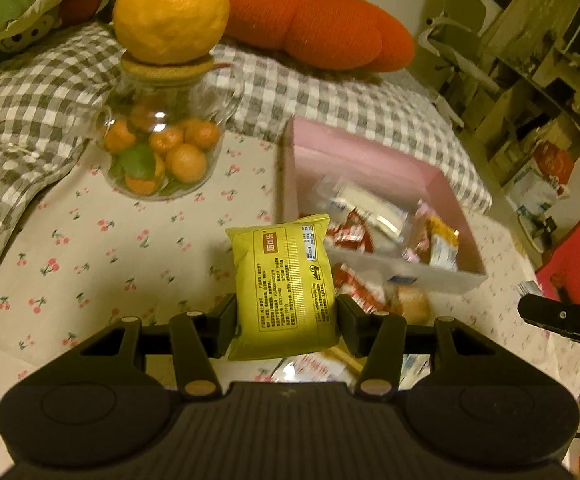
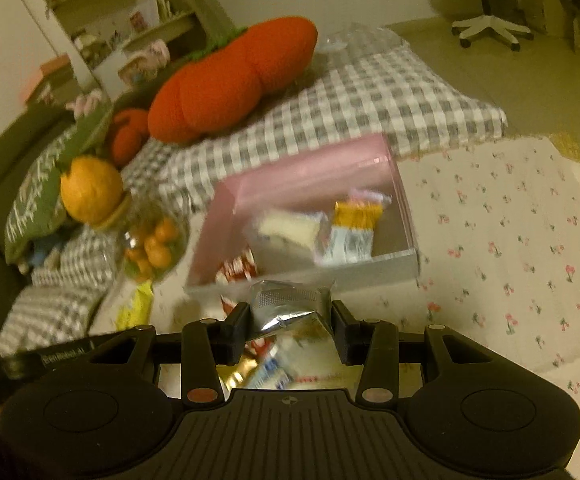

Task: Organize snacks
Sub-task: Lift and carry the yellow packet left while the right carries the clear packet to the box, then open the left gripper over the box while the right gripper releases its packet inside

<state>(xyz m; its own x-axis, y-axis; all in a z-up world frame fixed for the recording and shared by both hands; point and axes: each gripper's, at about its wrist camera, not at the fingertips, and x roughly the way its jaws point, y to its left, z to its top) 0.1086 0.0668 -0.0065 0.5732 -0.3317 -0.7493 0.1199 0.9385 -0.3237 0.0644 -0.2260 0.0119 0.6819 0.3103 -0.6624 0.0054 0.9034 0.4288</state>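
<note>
- Left gripper [image 1: 286, 322] clenches the yellow-green foil snack packet [image 1: 284, 286] at its lower edges; light, puffy, crushable.
- Right gripper [image 2: 290, 326] pinches a crinkly silver foil packet [image 2: 286, 308]; slippery.

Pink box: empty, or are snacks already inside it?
Partly filled. The pink box already holds several wrapped snacks; the left gripper holds a yellow packet outside it.
</note>
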